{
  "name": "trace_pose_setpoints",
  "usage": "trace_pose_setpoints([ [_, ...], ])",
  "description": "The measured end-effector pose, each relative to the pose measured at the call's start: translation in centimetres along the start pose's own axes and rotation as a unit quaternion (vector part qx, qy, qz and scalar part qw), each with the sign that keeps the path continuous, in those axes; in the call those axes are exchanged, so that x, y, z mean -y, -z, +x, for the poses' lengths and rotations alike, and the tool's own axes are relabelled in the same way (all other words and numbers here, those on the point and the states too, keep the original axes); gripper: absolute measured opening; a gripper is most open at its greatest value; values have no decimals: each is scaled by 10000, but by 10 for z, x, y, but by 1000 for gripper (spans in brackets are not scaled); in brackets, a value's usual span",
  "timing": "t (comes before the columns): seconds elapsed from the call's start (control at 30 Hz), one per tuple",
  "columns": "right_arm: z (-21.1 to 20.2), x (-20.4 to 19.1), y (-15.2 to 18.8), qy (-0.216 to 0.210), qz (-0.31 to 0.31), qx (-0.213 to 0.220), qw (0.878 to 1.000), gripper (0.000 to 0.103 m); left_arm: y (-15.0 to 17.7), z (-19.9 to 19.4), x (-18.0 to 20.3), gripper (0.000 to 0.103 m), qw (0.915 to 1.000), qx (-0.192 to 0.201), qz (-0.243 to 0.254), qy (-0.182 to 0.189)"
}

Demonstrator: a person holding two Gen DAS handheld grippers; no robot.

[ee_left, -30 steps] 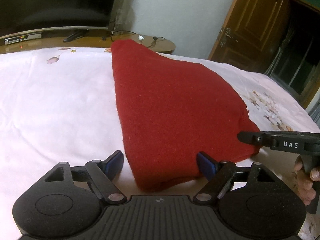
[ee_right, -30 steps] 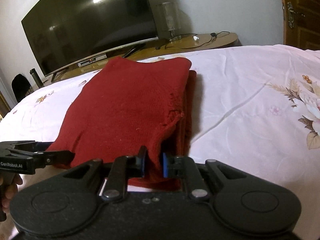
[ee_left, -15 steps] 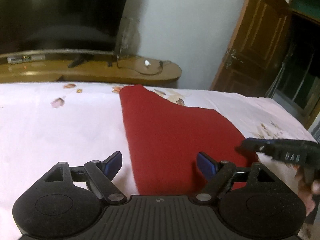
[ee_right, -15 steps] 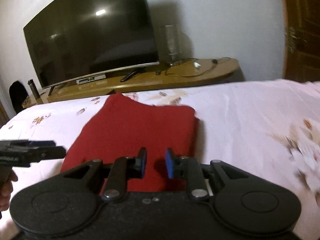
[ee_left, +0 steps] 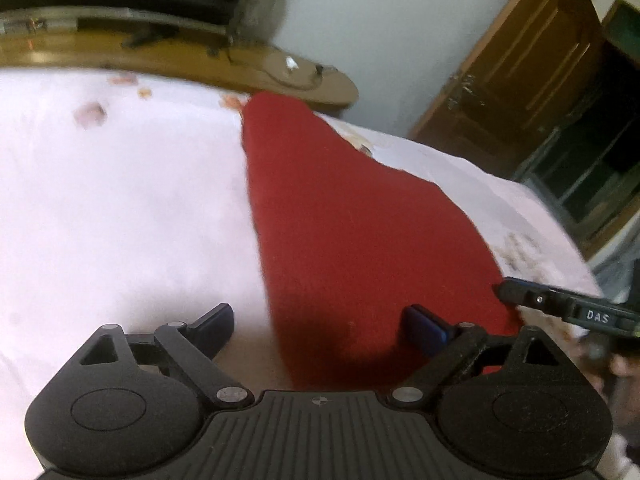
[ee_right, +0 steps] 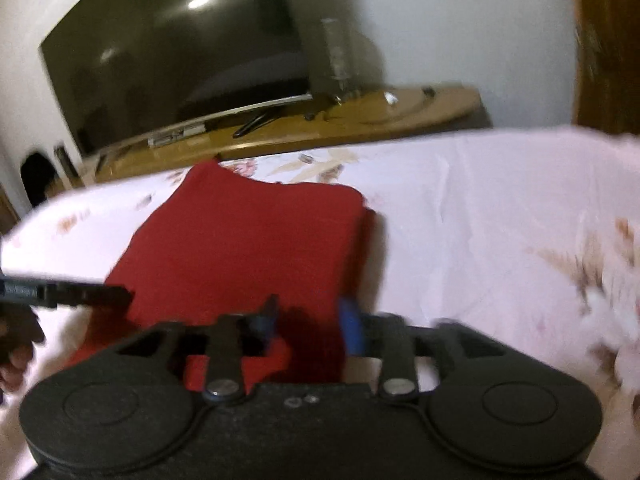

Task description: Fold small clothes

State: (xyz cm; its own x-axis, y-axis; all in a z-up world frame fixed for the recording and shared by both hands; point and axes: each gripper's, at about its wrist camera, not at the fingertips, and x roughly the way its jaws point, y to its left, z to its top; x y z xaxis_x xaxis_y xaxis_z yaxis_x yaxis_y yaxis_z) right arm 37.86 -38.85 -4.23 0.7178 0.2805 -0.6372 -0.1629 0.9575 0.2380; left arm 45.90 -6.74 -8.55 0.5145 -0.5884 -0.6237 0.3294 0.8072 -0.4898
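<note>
A folded red knit garment lies flat on the pale floral bedsheet; it also shows in the right wrist view. My left gripper is open and empty, hovering over the garment's near left edge. My right gripper is open and empty above the garment's near right corner. The right gripper's tip shows at the right edge of the left wrist view, and the left gripper's tip at the left edge of the right wrist view. Both views are motion-blurred.
A wooden TV stand with a large dark TV and cables stands beyond the bed's far edge. A brown wooden door is at the right. The bedsheet extends right of the garment.
My right gripper has let go of the garment's corner and opened. Both grippers have lifted and pulled back from the garment, which now lies flat.
</note>
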Motion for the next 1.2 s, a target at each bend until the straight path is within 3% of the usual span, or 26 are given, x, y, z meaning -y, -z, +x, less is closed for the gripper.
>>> trace_pose_setpoints([
  [0.03, 0, 12, 0, -133, 244, -23, 9996, 72, -1, 2, -4, 93, 9997, -70, -111, 202],
  [0.1, 3, 32, -1, -515, 742, -130, 9958, 81, -2, 6, -10, 93, 9978, -155, -337, 545],
  [0.23, 24, 65, 6, -1288, 1675, -657, 9752, 83, -6, 16, -19, 88, 9941, -252, -553, 893],
  [0.33, 31, 72, 7, -1613, 1666, -673, 9704, 83, -10, 22, -19, 77, 9945, -291, -539, 855],
  [0.43, 41, 73, 1, -1806, 1642, -692, 9673, 79, -14, 26, -20, 74, 9943, -302, -588, 842],
  [0.53, 54, 69, -4, -1979, 1559, -820, 9643, 57, -18, 30, -16, 74, 9951, -318, -535, 774],
  [0.57, 60, 67, -4, -2076, 1603, -875, 9610, 54, -19, 30, -14, 74, 9954, -328, -517, 741],
  [0.67, 67, 62, -4, -2286, 1684, -916, 9544, 54, -22, 32, -11, 71, 9963, -341, -432, 660],
  [0.7, 66, 62, -2, -2367, 1722, -887, 9521, 53, -21, 31, -9, 66, 9970, -328, -364, 596],
  [0.77, 64, 64, 2, -2419, 1787, -802, 9503, 45, -19, 28, -2, 59, 9984, -260, -219, 449],
  [0.93, 54, 54, 6, -2202, 1582, -508, 9612, 38, -18, 18, 21, 43, 9996, 60, 247, 125],
  [1.2, 24, 33, -10, -2056, 1374, -159, 9688, 35, -23, -18, 18, 42, 9979, 401, 352, 358],
])
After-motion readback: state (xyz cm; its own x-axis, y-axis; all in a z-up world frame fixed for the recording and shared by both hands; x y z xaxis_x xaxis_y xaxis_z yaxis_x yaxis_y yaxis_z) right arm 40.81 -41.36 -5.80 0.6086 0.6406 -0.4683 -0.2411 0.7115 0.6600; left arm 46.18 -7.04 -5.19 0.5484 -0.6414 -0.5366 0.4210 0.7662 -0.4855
